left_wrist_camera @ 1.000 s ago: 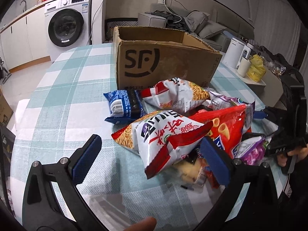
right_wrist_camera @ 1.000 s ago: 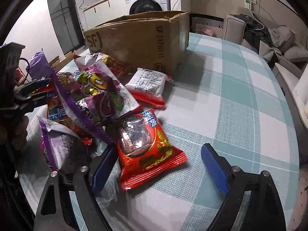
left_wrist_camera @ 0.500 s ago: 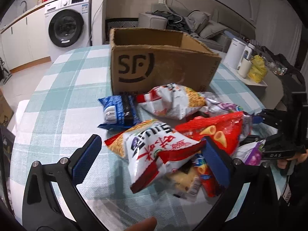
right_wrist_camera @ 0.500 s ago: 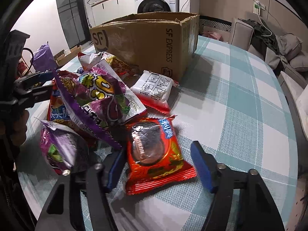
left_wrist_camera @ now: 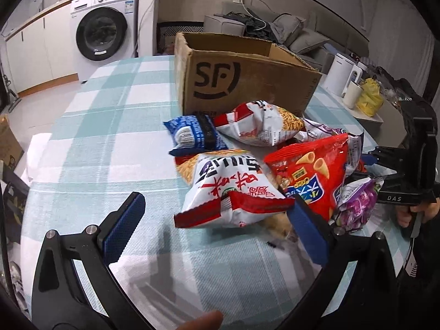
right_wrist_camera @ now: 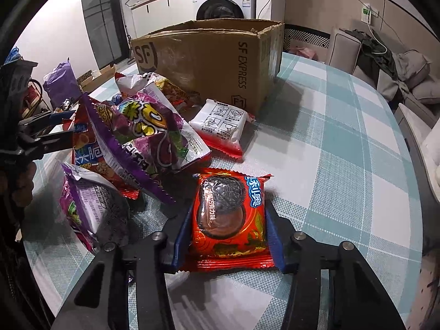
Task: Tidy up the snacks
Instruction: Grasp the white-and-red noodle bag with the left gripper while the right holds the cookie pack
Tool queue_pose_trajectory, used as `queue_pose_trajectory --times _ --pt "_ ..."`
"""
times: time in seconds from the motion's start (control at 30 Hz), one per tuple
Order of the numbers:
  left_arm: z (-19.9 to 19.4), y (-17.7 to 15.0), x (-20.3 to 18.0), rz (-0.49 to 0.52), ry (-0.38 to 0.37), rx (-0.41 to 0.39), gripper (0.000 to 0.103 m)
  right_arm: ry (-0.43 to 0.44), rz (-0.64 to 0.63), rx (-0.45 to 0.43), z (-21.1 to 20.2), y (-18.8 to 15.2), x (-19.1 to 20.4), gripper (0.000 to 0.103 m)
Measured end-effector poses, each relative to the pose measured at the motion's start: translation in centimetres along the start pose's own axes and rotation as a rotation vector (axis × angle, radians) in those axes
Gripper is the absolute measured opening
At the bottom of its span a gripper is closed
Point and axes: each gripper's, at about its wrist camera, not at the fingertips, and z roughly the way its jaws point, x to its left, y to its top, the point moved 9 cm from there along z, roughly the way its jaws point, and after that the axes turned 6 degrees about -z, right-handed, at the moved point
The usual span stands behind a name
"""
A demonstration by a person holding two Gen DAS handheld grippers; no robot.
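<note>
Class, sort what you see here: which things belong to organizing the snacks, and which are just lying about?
Job:
right tongs, closing on the red cookie pack
snack pile
cardboard box
left tongs, open

Lying about:
washing machine
kettle
yellow bag

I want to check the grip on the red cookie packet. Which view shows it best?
The right wrist view: the red cookie packet lies between the closing right gripper pads. In the left wrist view, other bags hide it.

We see a red cookie packet lying flat on the worktop beside a heap of snack bags, with an open cardboard box upright toward the far edge.
</note>
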Motion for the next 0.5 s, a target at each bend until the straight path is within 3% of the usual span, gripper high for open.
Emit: queue_pose_trajectory --times 0.27,0.4,0.5 --pt "-1.0 2.3 -1.4 -0.019 -0.053 -0.031 0.102 -0.001 0.005 -0.001 0.0 0.0 -0.1 0.049" --pt "0.3 3.3 -1.7 0.010 0.002 -0.020 0.102 -0.001 0.006 0.000 -0.1 0.0 -0.1 0.049" --pt "2.2 3.0 -0.7 -0.010 0.029 0.048 0.100 -0.001 0.007 0.000 0.0 0.0 -0.1 0.049"
